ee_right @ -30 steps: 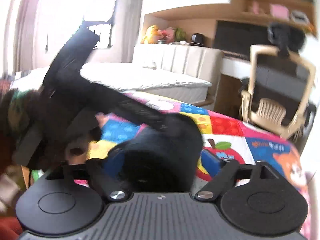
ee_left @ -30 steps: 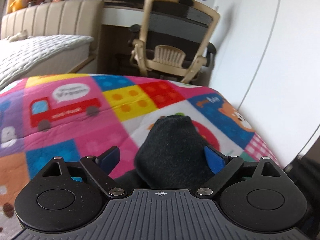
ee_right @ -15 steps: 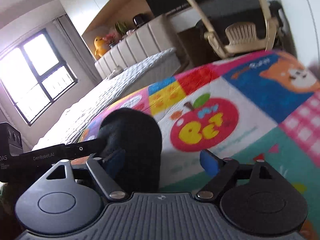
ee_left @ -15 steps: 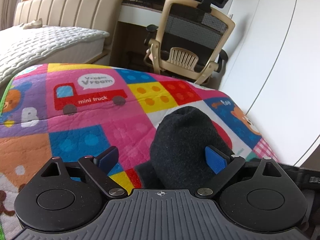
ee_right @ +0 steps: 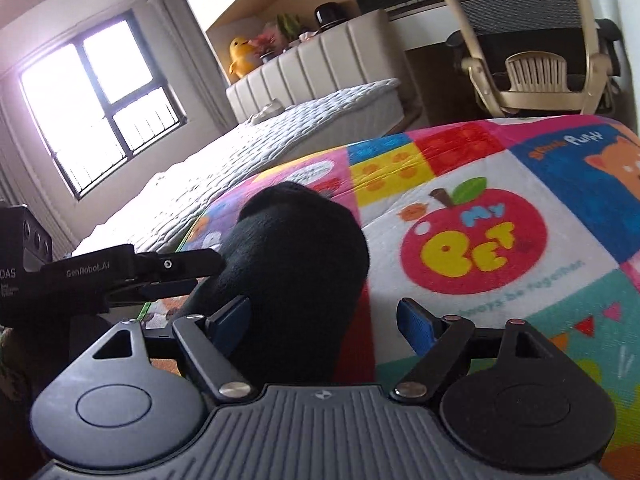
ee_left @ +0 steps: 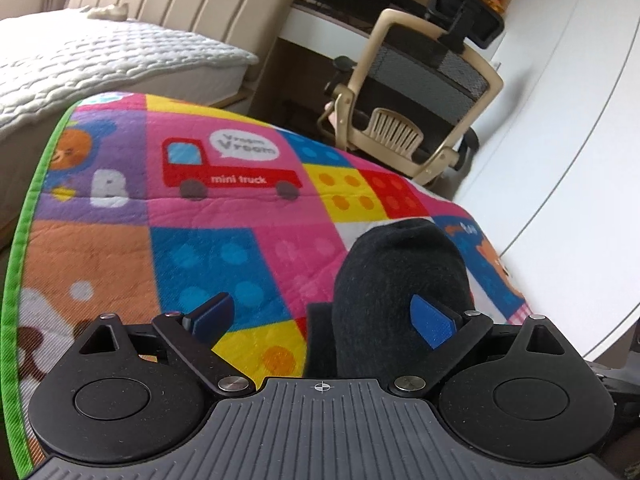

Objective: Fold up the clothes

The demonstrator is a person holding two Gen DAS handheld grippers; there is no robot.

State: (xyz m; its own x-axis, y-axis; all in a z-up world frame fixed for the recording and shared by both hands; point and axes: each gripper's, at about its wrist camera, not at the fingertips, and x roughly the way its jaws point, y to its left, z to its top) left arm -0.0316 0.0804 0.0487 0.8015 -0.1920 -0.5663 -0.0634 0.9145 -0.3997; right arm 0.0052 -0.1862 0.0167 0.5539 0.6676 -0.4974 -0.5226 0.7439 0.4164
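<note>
Left gripper point(ee_left: 322, 318): jaws spread wide, the dark sock point(ee_left: 400, 292) bulging against its right blue pad, left pad bare
Sock: fuzzy charcoal knit, rounded hump (standing up off the mat)
Right gripper point(ee_right: 324, 320): jaws apart, sock point(ee_right: 296, 276) against the left pad only
Mat point(ee_left: 224, 216): soft, quilted, bright cartoon squares

**Sock on the play mat, bed and chair beyond**

The sock point(ee_left: 400, 292) lies bunched on the play mat point(ee_left: 224, 216), between the two grippers: the left gripper point(ee_left: 322, 316) reaches it from one side, the right gripper point(ee_right: 324, 318) from the other. Behind the mat stands the bed point(ee_left: 100, 56) at left, the office chair point(ee_left: 420, 92) at right.
</note>
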